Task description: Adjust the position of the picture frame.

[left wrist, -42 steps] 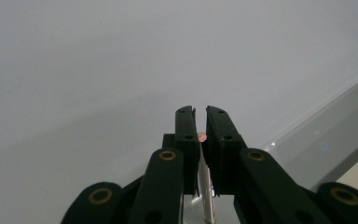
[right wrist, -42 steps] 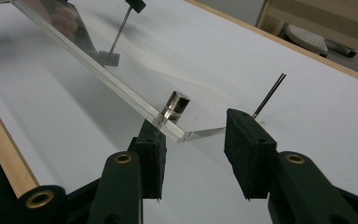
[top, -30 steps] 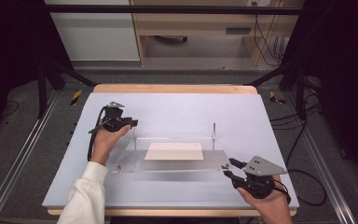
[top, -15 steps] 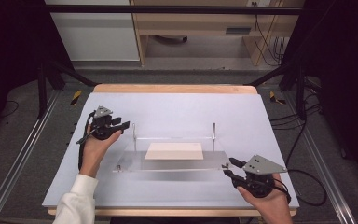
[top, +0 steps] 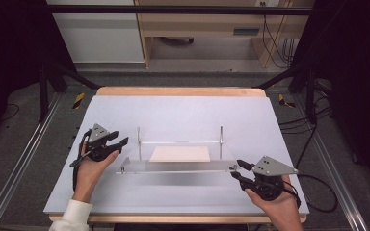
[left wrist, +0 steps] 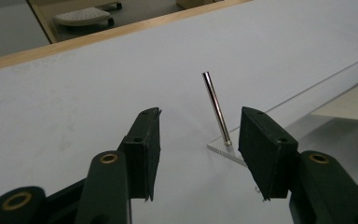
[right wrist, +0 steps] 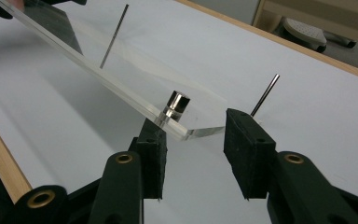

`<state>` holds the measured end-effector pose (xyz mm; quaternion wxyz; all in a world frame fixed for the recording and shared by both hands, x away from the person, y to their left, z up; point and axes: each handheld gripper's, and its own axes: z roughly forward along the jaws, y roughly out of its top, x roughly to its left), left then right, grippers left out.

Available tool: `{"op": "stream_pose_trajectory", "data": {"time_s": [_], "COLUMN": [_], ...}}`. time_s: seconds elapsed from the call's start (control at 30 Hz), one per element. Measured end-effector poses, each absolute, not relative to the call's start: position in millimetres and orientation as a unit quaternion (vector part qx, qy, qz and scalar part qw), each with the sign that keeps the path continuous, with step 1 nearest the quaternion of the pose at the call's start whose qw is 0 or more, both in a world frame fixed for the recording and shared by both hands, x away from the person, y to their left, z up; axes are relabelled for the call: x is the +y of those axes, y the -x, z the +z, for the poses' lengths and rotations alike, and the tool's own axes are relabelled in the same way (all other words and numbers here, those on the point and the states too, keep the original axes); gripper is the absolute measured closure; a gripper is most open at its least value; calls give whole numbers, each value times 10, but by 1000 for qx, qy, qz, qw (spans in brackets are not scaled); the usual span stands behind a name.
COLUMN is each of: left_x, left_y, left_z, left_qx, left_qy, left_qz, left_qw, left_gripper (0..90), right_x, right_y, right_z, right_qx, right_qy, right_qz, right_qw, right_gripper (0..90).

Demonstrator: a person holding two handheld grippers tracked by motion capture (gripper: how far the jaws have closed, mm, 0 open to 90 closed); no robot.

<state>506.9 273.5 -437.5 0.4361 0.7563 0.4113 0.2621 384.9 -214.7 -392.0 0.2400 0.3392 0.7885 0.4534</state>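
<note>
We see the clear acrylic stand (top: 178, 166) at the centre of the desk (top: 183, 115), a pale card (top: 180, 154) lying on it. Our left gripper (top: 121, 144) sits at its nine o'clock, apart from it, its empty jaws just opening wider. Our right gripper (top: 238, 171) at five o'clock straddles the stand's near corner (right wrist: 186, 130), jaws parted, not pressing.

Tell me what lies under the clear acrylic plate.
Through the clear acrylic plate a pale rectangular sheet shows on the grey table. What that sheet covers is hidden.
</note>
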Motion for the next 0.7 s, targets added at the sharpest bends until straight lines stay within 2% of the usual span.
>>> {"op": "stream_pose_trajectory", "data": {"time_s": [0.53, 0.7], "left_x": [2759, 2714], "left_y": [-4761, -4642], "left_z": [-4505, -4504], "left_qx": [381, 372], "left_qy": [-764, -771], "left_qz": [272, 268], "left_qw": [445, 441], "left_gripper": [445, 529], "right_x": [-2140, -2134], "right_y": [-3934, -3950], "right_z": [-3838, -3818], "right_qx": [785, 788], "right_qy": [-344, -344], "right_qz": [455, 450], "right_qw": [242, 243], "right_gripper": [600, 601]}}
